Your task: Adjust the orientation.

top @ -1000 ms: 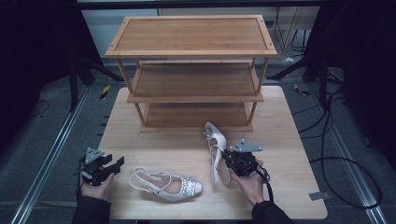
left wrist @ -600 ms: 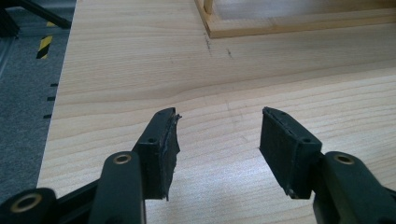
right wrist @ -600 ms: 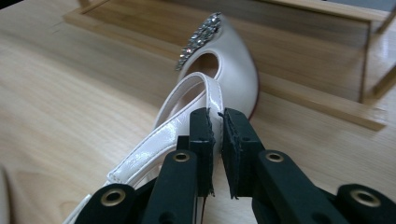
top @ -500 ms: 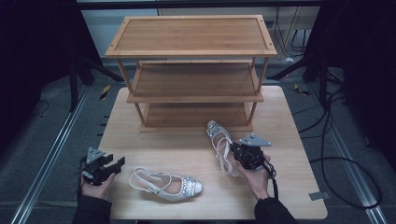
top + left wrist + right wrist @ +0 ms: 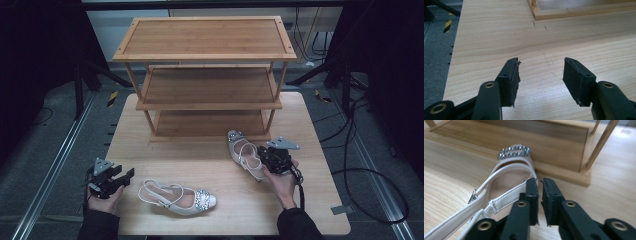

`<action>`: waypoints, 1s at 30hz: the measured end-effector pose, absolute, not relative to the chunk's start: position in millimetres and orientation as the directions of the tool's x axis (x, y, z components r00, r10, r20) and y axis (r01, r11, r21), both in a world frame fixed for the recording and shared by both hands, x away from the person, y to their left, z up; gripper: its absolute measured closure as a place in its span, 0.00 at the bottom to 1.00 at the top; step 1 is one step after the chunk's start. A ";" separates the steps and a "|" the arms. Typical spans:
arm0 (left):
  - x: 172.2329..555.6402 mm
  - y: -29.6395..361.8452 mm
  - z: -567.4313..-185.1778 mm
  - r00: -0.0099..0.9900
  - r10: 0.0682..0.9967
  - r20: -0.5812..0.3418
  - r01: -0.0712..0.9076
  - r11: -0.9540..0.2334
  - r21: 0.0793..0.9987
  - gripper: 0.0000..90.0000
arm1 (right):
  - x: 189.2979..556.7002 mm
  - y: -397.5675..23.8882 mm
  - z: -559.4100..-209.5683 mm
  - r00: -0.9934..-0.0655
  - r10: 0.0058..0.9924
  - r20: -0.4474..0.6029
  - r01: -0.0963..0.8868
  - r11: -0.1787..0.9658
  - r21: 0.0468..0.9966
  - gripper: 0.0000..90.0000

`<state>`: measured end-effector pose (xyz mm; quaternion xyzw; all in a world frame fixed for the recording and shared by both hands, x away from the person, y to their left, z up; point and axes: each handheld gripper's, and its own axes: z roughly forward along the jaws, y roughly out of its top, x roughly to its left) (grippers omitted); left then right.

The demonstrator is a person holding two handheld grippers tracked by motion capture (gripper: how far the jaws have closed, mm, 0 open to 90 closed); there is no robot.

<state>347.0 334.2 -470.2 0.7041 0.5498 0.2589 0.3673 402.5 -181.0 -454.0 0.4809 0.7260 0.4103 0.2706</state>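
The left gripper (image 5: 114,178) rests at the table's (image 5: 215,220) seven o'clock corner, jaws apart on nothing. At three o'clock of it lies one sandal (image 5: 177,196). The right gripper (image 5: 267,159), jaws just easing apart, flanks the other sandal's (image 5: 243,152) edge, toe at twelve near the shelf (image 5: 207,102).

Bright tabletop, dark surroundings, soft focus

Three-tier wooden shoe rack (image 5: 207,75) at the far side of a wooden table (image 5: 165,150), right gripper (image 5: 264,159) beside a pale strappy shoe (image 5: 242,152) near the rack's foot, second jewelled shoe (image 5: 177,196) lying near the left gripper (image 5: 125,176), its jaws apart.
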 end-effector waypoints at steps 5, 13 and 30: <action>346.3 335.3 -470.0 0.256 0.966 -0.041 0.582 -0.120 0.804 0.50 | 383.8 -195.3 -431.0 -0.437 0.899 0.030 0.405 0.167 0.899 0.69; 344.2 334.4 -469.0 0.253 0.967 -0.034 0.581 -0.124 0.804 0.49 | 359.1 -193.3 -431.5 -0.518 0.854 0.043 0.411 0.204 0.889 0.31; 345.3 335.5 -470.4 0.249 0.968 -0.032 0.583 -0.123 0.803 0.47 | 368.8 -169.8 -483.3 -0.535 0.845 -0.010 0.482 0.315 0.818 0.29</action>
